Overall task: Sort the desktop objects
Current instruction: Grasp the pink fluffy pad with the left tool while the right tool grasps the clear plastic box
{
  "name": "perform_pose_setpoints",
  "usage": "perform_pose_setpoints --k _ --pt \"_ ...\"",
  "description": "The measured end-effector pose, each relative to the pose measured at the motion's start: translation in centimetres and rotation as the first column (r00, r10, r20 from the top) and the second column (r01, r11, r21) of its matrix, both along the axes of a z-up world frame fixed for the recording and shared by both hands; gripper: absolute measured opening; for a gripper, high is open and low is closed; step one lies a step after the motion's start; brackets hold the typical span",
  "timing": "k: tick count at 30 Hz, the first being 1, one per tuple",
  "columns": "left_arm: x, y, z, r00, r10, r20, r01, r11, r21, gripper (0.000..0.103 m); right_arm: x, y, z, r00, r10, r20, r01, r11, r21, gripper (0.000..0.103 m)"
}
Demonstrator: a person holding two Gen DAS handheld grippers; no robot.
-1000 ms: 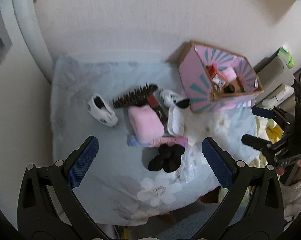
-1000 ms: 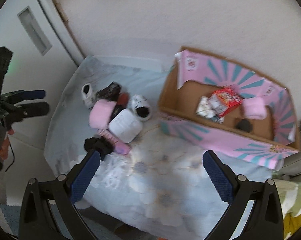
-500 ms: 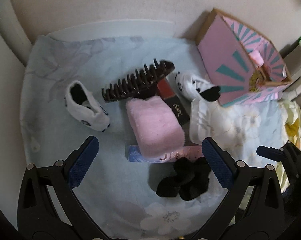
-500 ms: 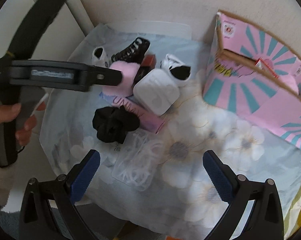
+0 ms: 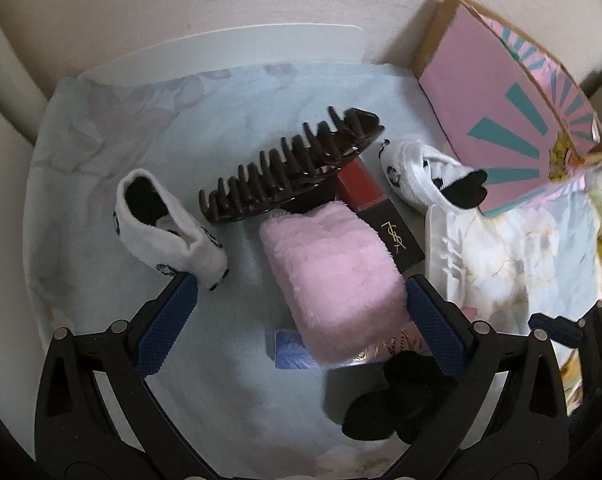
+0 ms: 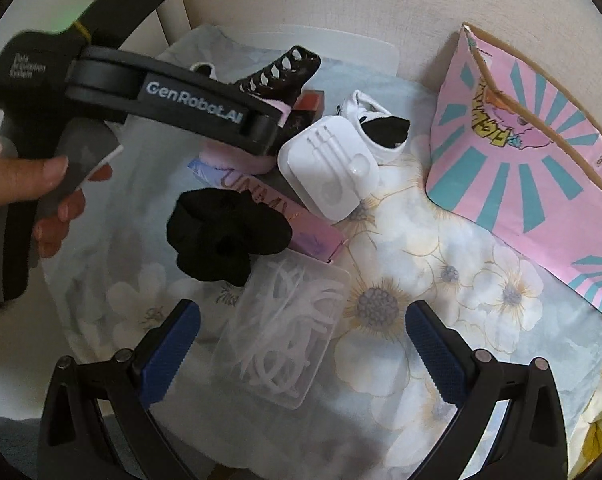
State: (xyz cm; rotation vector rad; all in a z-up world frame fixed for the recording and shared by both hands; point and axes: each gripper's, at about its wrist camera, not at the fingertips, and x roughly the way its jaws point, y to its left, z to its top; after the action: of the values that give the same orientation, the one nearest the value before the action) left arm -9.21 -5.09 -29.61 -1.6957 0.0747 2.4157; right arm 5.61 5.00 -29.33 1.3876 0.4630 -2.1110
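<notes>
My left gripper (image 5: 301,324) is open, its fingers either side of a fluffy pink pad (image 5: 333,272) lying on a pink-blue box (image 5: 289,350). Behind it are a dark hair claw (image 5: 293,168), a red and black lipstick box (image 5: 381,216) and two white socks (image 5: 173,236) (image 5: 429,180). My right gripper (image 6: 301,344) is open above a clear plastic box (image 6: 281,332) of white loops. A black scrunchie (image 6: 225,232) and a white case (image 6: 329,168) lie beyond it. The left gripper's body (image 6: 161,100) crosses the right wrist view.
A pink and teal cardboard box (image 6: 541,168) stands at the right, against the wall. Everything lies on a pale blue floral cloth (image 6: 441,280). The cloth's front edge drops off near my grippers. A hand (image 6: 25,184) holds the left gripper's handle.
My left gripper has dropped and moved forward to straddle the pink pad. My right gripper has descended toward the clear box and scrunchie. Both stay open.
</notes>
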Motion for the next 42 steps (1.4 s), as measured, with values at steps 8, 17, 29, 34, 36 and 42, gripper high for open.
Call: perform_pose_setpoints --k 8,17,29,34,36,42 --pt "-0.1 1.1 0.1 0.997 -0.049 -0.052 0.046 0.998 -0.053 0.079 0.6 -0.5 -1.1 1.000 0.000 -0.031 0.001 0.999 0.032 0.075" --pt "-0.4 -0.6 -0.3 1.000 -0.010 0.014 0.009 0.999 0.050 0.041 1.1 -0.6 -1.4 1.000 0.008 -0.012 -0.007 1.000 0.018 0.057" --pt "0.3 -1.6 3.0 1.000 -0.005 -0.017 0.007 0.995 0.101 0.037 0.6 2.3 -0.6 0.996 -0.092 0.015 0.093 0.995 -0.035 0.053" --pt "1.1 -2.1 5.0 0.999 -0.001 -0.036 0.005 0.994 0.111 0.037 0.2 3.7 0.3 0.990 -0.134 0.040 0.137 0.989 -0.063 0.053" --pt "1.3 -2.0 5.5 0.999 -0.001 -0.049 0.007 0.993 0.120 0.038 0.1 4.7 1.3 0.989 -0.142 0.047 0.145 0.987 -0.073 0.053" --pt "1.3 -1.5 7.7 0.997 0.008 -0.076 0.003 0.989 0.145 0.037 -0.6 4.8 5.0 0.991 -0.133 0.014 0.134 0.987 -0.084 0.053"
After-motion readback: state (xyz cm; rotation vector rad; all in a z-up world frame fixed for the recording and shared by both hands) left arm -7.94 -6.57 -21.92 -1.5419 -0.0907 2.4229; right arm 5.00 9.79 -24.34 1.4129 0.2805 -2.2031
